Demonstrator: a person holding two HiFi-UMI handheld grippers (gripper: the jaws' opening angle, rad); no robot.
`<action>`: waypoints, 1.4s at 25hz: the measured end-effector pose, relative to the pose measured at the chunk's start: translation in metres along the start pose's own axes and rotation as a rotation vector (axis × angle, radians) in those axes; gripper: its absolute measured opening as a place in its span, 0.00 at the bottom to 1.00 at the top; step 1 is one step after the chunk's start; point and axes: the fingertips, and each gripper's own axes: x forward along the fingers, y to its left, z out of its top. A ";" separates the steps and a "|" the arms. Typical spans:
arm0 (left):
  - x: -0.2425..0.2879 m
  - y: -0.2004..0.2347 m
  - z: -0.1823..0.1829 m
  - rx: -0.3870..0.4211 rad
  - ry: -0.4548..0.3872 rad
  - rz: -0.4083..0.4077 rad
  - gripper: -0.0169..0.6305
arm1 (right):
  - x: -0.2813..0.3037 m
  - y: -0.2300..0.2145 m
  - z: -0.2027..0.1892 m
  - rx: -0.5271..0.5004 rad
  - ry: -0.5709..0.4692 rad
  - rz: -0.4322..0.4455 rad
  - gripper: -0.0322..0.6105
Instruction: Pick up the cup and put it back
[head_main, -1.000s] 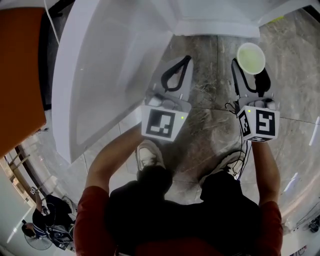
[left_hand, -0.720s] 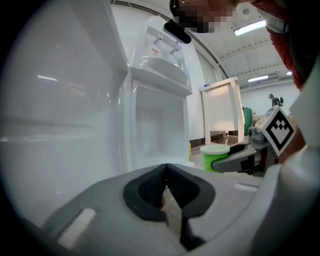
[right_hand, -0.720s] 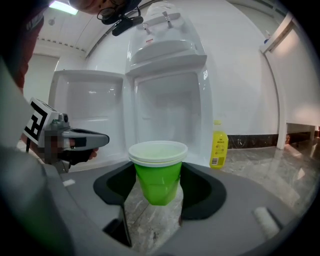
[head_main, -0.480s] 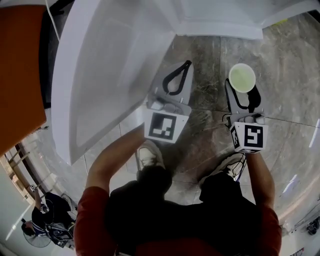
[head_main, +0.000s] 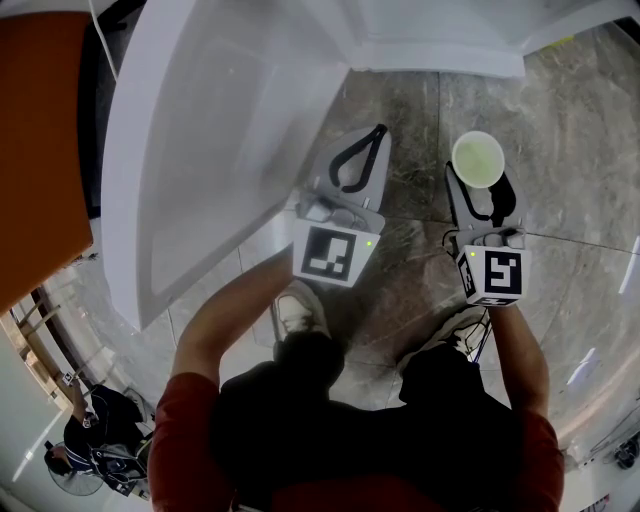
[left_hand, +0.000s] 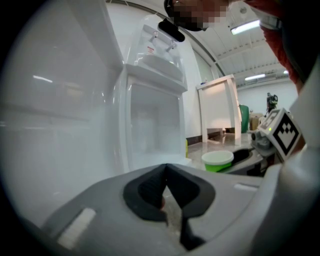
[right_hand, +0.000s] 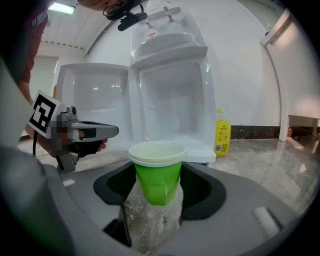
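Marble floor facing open fridge. Right claw gripped upright green cup; fridge straight ahead, beyond cup. Left claw closed, empty.

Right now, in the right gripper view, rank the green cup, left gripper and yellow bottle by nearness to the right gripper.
1. green cup, held in the right gripper's jaws.
2. left gripper, off to the left.
3. yellow bottle, on the floor right of the fridge.

No words can be read. The left cube and right cube bear square black-and-white markers. The label on the bottle, at 3 o'clock of the fridge, and the fridge's red sticker at 12 o'clock are too small.
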 end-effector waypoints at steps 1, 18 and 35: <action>0.000 0.000 0.000 -0.002 0.000 0.001 0.03 | 0.000 0.000 0.000 0.001 0.000 0.002 0.48; 0.000 -0.002 -0.003 0.019 0.006 -0.011 0.03 | 0.018 0.005 0.003 0.000 -0.015 0.017 0.48; 0.001 -0.004 -0.005 0.021 0.016 -0.028 0.03 | 0.106 -0.018 0.082 -0.050 -0.125 0.048 0.48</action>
